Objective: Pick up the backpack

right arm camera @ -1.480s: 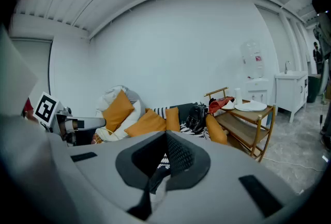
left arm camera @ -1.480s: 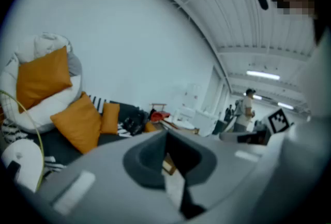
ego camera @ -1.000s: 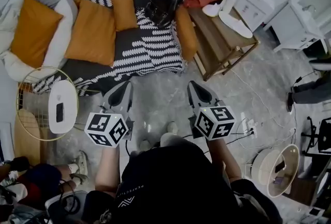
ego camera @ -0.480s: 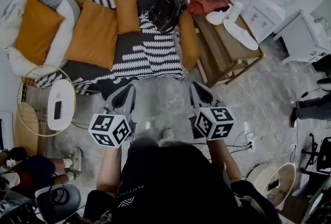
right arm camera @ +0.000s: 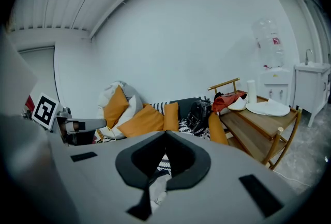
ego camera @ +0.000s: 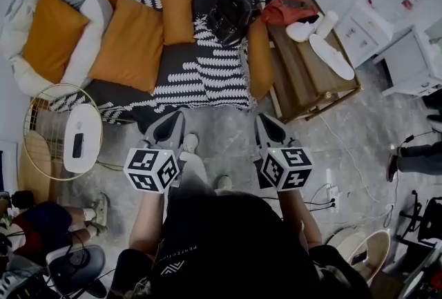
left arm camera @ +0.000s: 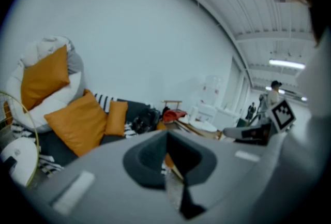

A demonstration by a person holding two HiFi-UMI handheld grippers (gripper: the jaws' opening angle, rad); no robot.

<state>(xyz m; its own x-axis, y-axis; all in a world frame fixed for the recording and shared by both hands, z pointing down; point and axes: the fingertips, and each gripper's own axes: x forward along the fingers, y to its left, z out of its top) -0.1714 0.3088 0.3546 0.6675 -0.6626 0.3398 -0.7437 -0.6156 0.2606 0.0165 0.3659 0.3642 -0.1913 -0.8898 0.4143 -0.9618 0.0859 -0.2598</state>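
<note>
Jaws sit together, empty, on left gripper [ego camera: 177, 115] and right gripper [ego camera: 262, 119], well apart from backpack [ego camera: 231, 14] on sofa [ego camera: 197, 73].

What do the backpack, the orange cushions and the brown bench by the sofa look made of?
Backpack: probably synthetic fabric, black and slightly glossy; light glints on its creases. Cushions: likely matte woven cloth; soft, dented, no shine. Bench: apparently wood, smooth brown planks with a round rail.
</note>
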